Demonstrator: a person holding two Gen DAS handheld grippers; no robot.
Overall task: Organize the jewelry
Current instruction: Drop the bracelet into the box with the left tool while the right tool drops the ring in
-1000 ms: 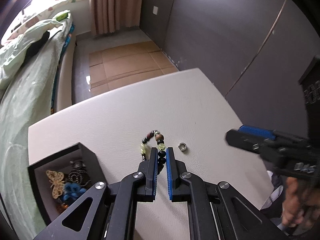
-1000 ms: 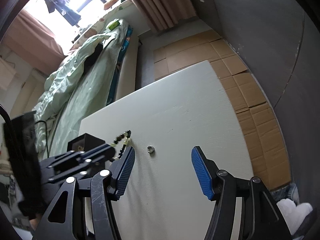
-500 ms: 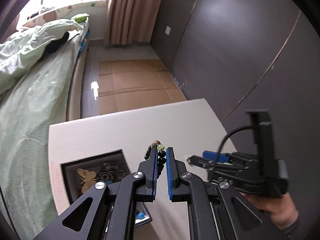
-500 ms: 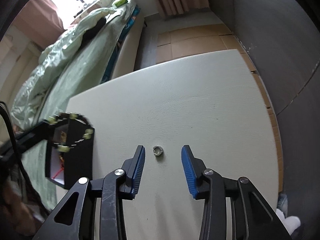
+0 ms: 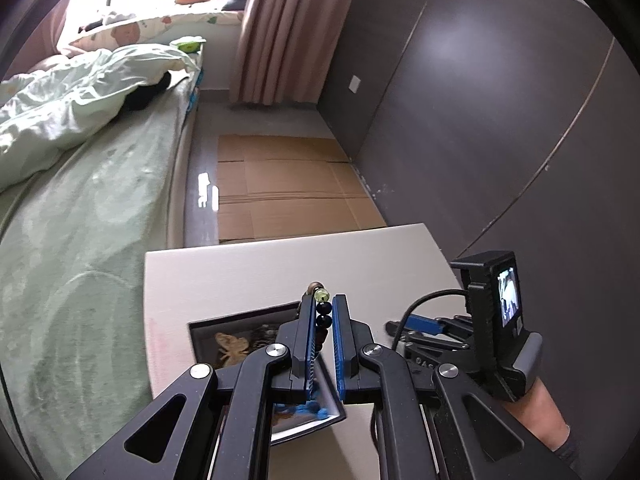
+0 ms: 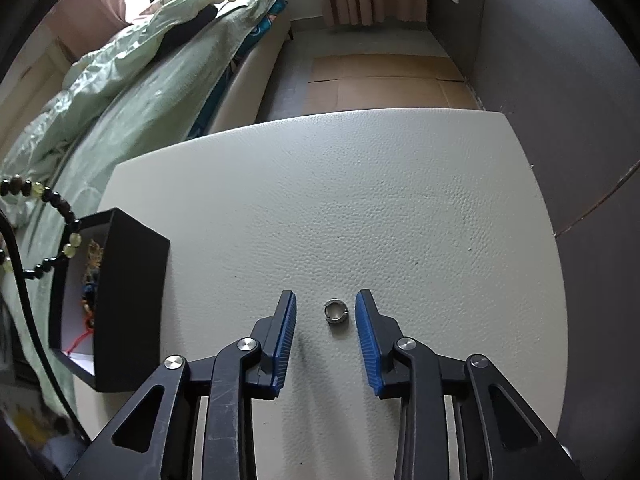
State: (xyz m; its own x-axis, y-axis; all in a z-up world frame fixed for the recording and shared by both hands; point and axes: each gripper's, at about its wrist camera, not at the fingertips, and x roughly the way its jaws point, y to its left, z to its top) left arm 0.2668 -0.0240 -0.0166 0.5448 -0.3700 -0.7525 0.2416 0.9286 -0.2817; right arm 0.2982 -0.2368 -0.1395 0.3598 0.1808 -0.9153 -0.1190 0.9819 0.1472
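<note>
My left gripper point(image 5: 323, 306) is shut on a beaded bracelet point(image 5: 322, 312) of dark and pale green beads and holds it in the air above the open black jewelry box point(image 5: 240, 326). The bracelet also hangs over the box at the left of the right wrist view point(image 6: 60, 216). The box point(image 6: 132, 292) holds a butterfly piece and several other items. My right gripper point(image 6: 326, 308) is open, low over the white table point(image 6: 360, 200), with a small silver ring point(image 6: 335, 312) lying between its fingertips, touching neither.
The right gripper's body and camera show at the right of the left wrist view point(image 5: 492, 320). A bed with green bedding point(image 6: 140, 80) runs along the table's left side. A dark wall point(image 6: 560, 80) is on the right. Cardboard sheets point(image 5: 280, 188) cover the floor beyond.
My left gripper lifted the bracelet off the table and carried it left over the box. My right gripper narrowed and moved forward and down so that the ring lies between its fingers.
</note>
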